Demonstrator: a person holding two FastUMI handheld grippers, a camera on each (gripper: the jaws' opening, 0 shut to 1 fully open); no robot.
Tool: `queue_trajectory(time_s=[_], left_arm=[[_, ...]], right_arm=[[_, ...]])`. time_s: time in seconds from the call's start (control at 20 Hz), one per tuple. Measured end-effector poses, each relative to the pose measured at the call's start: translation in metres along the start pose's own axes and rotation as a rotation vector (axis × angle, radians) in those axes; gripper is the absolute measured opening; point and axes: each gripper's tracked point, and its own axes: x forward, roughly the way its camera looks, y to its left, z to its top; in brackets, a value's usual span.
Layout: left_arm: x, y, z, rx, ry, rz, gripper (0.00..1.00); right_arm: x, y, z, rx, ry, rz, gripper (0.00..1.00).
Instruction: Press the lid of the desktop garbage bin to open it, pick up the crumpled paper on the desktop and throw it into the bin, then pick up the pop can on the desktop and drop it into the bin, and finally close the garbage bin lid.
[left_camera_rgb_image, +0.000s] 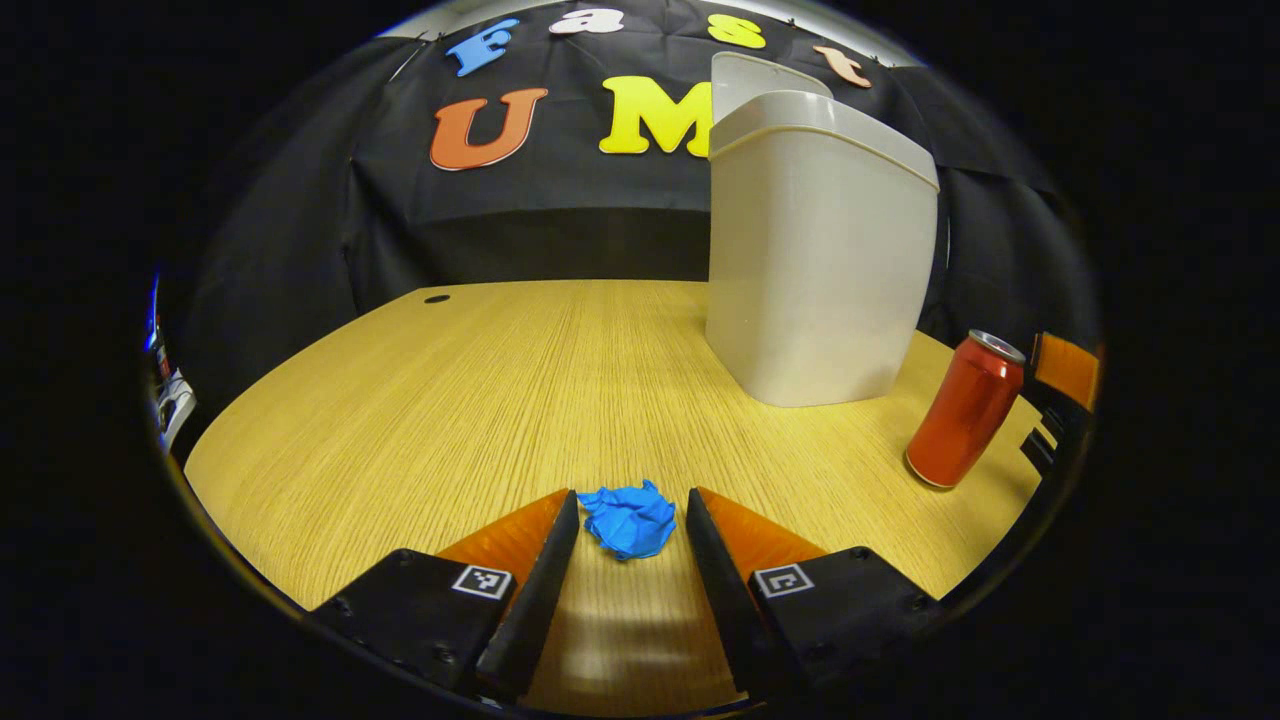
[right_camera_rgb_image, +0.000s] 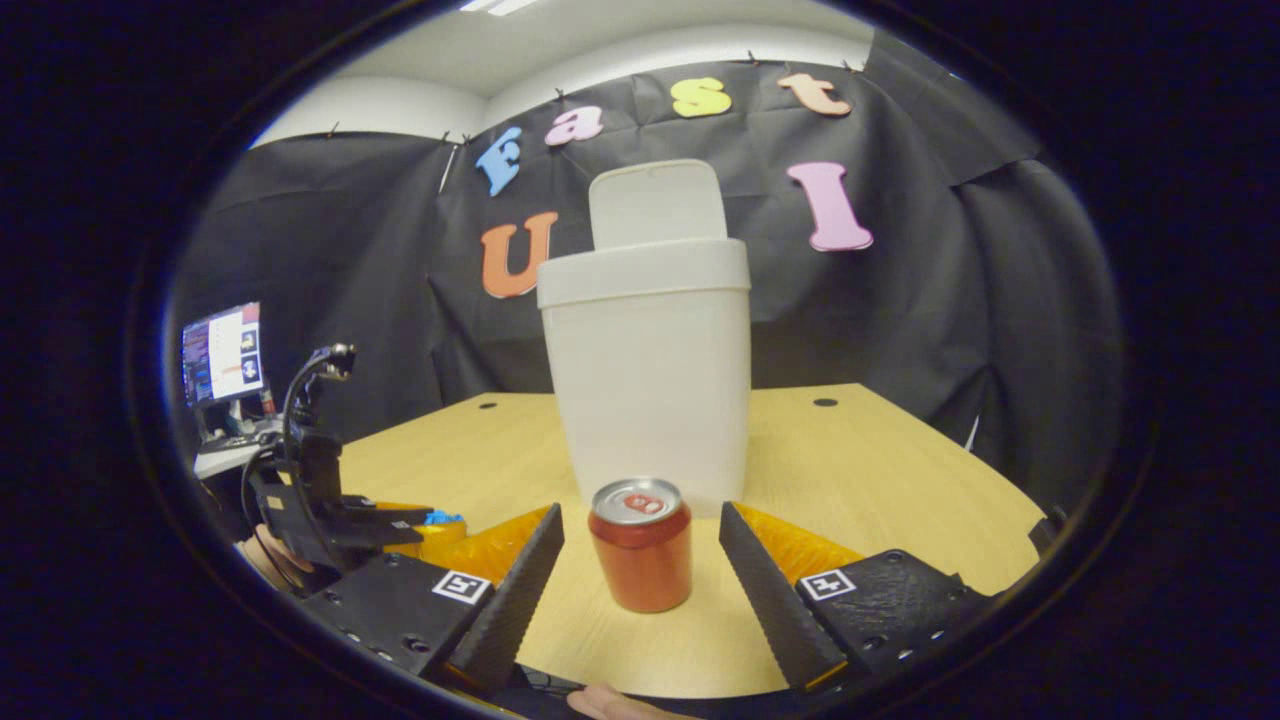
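Paper (left_camera_rgb_image: 629, 519) looks light, soft; L gripper (left_camera_rgb_image: 632, 520) fingers wide either side, should pinch mid-wad. R gripper (right_camera_rgb_image: 640, 545) wide around can (right_camera_rgb_image: 641, 545), prob. thin-walled, slick.

A light wooden surface (right_camera_rgb_image: 880, 450) stands before black cloth walls (right_camera_rgb_image: 950, 300); a lit monitor (right_camera_rgb_image: 222, 352) glows at the left side.

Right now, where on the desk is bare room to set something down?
The widest bare stretch of desk lies left of the bin, running back to the cable hole. It is crowded near the front: crumpled paper sits between the left tongs, the can between the right tongs.
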Motion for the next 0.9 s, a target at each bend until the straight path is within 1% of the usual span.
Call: queue_trajectory(time_s=[0.15, 0.2, 0.25, 0.3, 0.45, 0.55, 0.6, 0.65, 0.7, 0.75, 0.8, 0.85, 0.9], left_arm=[[0.0, 0.0, 0.0, 0.034, -0.029, 0.011, 0.69], [0.001, 0.0, 0.0, 0.031, -0.037, 0.015, 0.67], [0.001, 0.001, 0.0, 0.027, -0.047, 0.021, 0.64], [0.001, 0.0, -0.001, 0.028, -0.054, 0.026, 0.63], [-0.001, 0.0, -0.002, 0.022, -0.086, 0.045, 0.63], [-0.002, 0.0, -0.003, 0.036, -0.136, 0.081, 0.61], [-0.004, 0.0, -0.002, 0.056, -0.154, 0.103, 0.6], [-0.003, -0.001, -0.002, 0.078, -0.158, 0.122, 0.6], [-0.005, -0.002, -0.003, 0.088, -0.16, 0.136, 0.6], [-0.005, -0.002, -0.002, 0.084, -0.167, 0.141, 0.57], [-0.005, -0.001, -0.001, 0.072, -0.173, 0.137, 0.55], [-0.004, -0.001, 0.0, 0.052, -0.176, 0.13, 0.52], [-0.002, 0.001, 0.001, 0.026, -0.184, 0.124, 0.51]], right_arm=[[0.011, -0.002, -0.024, -0.037, 0.054, -0.01, 0.96], [0.016, -0.006, -0.031, -0.051, 0.065, -0.031, 0.93], [0.02, -0.013, -0.035, -0.061, 0.07, -0.06, 0.93], [0.024, -0.019, -0.036, -0.064, 0.07, -0.075, 0.96], [0.039, -0.016, -0.043, -0.055, 0.077, -0.054, 0.96], [0.046, -0.01, -0.048, -0.054, 0.094, -0.026, 0.93], [0.048, -0.01, -0.048, -0.055, 0.092, -0.024, 0.95], [0.048, -0.012, -0.048, -0.056, 0.086, -0.026, 0.92], [0.049, -0.012, -0.048, -0.061, 0.078, -0.025, 0.82], [0.048, -0.011, -0.05, -0.072, 0.071, -0.022, 0.8], [0.047, -0.01, -0.05, -0.082, 0.062, -0.018, 0.8], [0.045, -0.012, -0.049, -0.087, 0.053, -0.015, 0.8], [0.043, -0.01, -0.048, -0.089, 0.041, -0.01, 0.79]])
